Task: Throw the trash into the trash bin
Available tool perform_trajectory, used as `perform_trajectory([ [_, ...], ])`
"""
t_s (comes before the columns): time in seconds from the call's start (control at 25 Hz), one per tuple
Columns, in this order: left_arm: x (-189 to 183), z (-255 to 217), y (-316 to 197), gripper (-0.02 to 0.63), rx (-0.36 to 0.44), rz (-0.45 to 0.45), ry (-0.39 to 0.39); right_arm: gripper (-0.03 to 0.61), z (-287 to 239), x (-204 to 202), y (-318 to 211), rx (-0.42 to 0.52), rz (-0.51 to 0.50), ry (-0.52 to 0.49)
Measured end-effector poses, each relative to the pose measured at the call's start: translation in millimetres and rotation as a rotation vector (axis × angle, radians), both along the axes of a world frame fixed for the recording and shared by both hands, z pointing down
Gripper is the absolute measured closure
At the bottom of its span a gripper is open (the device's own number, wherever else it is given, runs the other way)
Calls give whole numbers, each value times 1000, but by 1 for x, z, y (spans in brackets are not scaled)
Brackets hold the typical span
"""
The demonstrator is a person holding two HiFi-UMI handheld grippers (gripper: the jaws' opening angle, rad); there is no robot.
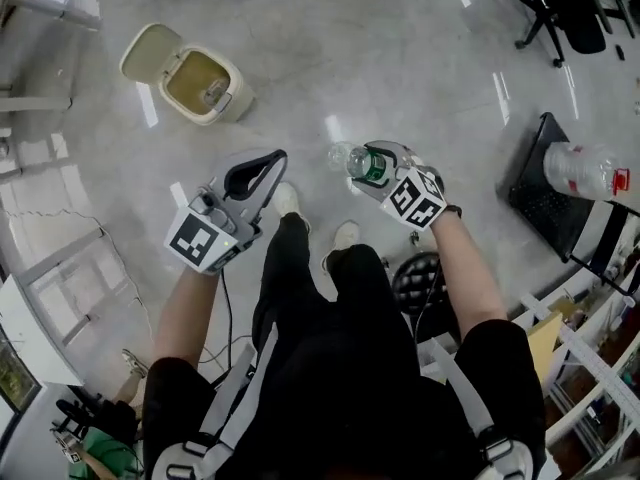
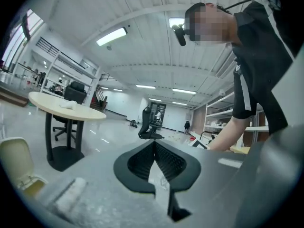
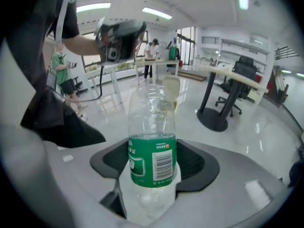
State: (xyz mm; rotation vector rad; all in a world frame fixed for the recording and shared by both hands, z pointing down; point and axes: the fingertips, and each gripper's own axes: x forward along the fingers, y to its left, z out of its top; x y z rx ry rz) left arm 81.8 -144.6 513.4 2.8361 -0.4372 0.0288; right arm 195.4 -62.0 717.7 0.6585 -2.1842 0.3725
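Note:
A clear plastic bottle [image 1: 358, 160] with a green label stands between the jaws of my right gripper [image 1: 377, 165], which is shut on it. In the right gripper view the bottle [image 3: 152, 163] fills the gap between the black pads and points away from the camera. The beige trash bin [image 1: 195, 78] sits on the floor ahead to the left, lid flipped open; it also shows behind the bottle [image 3: 171, 87]. My left gripper [image 1: 255, 176] hangs over the floor nearer the bin, its black tips touching and nothing between them [image 2: 154, 144].
A second bottle [image 1: 583, 166] lies on a black seat [image 1: 540, 203] at the right. An office chair [image 1: 560, 8] stands far right and a round table [image 2: 66, 108] beyond the bin. Metal shelving [image 1: 50, 268] lines the left. My legs and shoes [image 1: 345, 236] are below the grippers.

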Motion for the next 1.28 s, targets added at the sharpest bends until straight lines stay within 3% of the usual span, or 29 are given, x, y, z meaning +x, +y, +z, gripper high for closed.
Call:
perform_trajectory([
  [0.08, -13, -33, 7, 612, -13, -73, 7, 270, -66, -2, -9, 74, 45, -69],
  [0.2, -30, -82, 20, 612, -24, -172, 38, 270, -147, -1, -13, 183, -9, -108],
  [0.32, -58, -129, 22, 612, 26, -252, 48, 270, -225, -7, -34, 309, -55, -144],
  [0.48, -88, -171, 26, 612, 112, -392, 35, 268, -316, -19, -40, 486, -45, -302],
  [0.6, -101, -188, 48, 612, 141, -454, 32, 268, -339, -25, -23, 526, 31, -430],
  [0.8, -124, -190, 64, 612, 133, -506, 56, 268, -349, -37, -12, 489, 134, -591],
  [1.0, -157, -186, 42, 612, 138, -520, 61, 268, -359, -54, -30, 505, 153, -603],
  [1.28, -199, -198, -33, 612, 197, -503, 87, 268, -387, -106, -116, 555, 125, -583],
])
